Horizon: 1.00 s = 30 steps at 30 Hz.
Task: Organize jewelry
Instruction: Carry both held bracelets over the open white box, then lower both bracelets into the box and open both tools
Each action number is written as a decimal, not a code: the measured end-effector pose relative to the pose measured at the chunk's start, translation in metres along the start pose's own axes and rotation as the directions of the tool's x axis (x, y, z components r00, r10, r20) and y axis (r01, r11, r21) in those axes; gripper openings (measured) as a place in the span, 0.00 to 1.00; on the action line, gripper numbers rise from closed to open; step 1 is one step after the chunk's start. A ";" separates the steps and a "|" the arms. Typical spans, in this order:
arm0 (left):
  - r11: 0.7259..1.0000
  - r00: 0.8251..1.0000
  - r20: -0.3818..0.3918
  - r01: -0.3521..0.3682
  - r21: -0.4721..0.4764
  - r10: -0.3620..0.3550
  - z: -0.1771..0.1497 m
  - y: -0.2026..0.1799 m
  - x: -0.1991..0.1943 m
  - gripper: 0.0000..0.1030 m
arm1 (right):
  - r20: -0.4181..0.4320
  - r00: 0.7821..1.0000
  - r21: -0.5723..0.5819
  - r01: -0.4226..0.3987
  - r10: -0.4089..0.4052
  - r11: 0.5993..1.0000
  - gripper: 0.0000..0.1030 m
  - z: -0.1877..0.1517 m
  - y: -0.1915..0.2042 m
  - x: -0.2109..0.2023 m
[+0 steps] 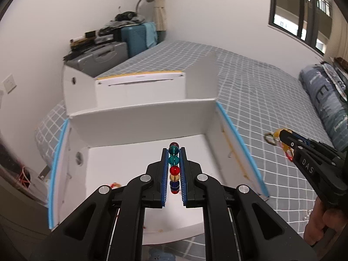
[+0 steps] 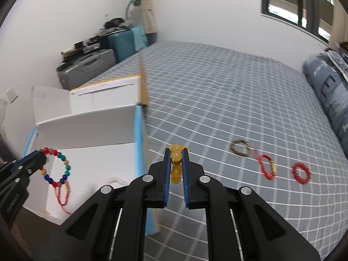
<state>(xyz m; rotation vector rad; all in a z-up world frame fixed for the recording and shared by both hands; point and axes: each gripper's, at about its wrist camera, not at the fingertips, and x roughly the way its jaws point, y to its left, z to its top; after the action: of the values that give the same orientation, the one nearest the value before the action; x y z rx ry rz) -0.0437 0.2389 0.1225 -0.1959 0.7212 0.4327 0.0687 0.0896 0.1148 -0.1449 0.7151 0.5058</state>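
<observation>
Clamping a multicoloured bead bracelet (image 1: 174, 167) edge-on, the left tool (image 1: 174, 152) hangs over the near compartment of a white box (image 1: 139, 121); only one column of beads shows in its own view. In the right view the whole ring shows, with a red cord hanging below it. Right tool (image 2: 176, 152), over the bed (image 2: 217, 82) just right of the box, pinches an amber bead bracelet (image 2: 175, 161), mostly hidden between the pads. Small items on the box floor are too blurred to name. Farther right on the bed: a brown bracelet (image 2: 240, 148), a red cord bracelet (image 2: 266, 167) and a red bead bracelet (image 2: 301, 173). Far corner: suitcases (image 2: 104, 52), indistinct clutter on top.
</observation>
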 end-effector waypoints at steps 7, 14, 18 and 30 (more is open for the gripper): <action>0.999 0.999 -0.018 -0.039 -0.033 0.038 -0.006 0.029 0.001 0.09 | -0.015 0.997 -0.071 -0.072 0.071 0.995 0.09 0.000 0.053 0.013; 0.996 0.995 -0.087 -0.052 -0.071 0.046 -0.015 0.056 0.022 0.09 | -0.088 0.991 -0.124 -0.109 0.099 0.986 0.09 -0.008 0.090 0.042; 0.994 0.991 -0.120 -0.072 -0.081 0.062 -0.021 0.068 0.035 0.09 | -0.133 0.987 -0.141 -0.114 0.095 0.984 0.09 -0.013 0.104 0.058; 0.990 0.971 -0.227 -0.102 -0.101 0.077 -0.032 0.091 0.068 0.09 | -0.292 0.955 -0.148 -0.091 0.045 0.985 0.09 -0.023 0.118 0.096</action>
<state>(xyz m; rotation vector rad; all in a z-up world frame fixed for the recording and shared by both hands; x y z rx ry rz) -0.0584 0.3317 0.0507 -0.3215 0.9294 0.5440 0.0588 0.2227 0.0392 -0.3504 0.9667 0.6155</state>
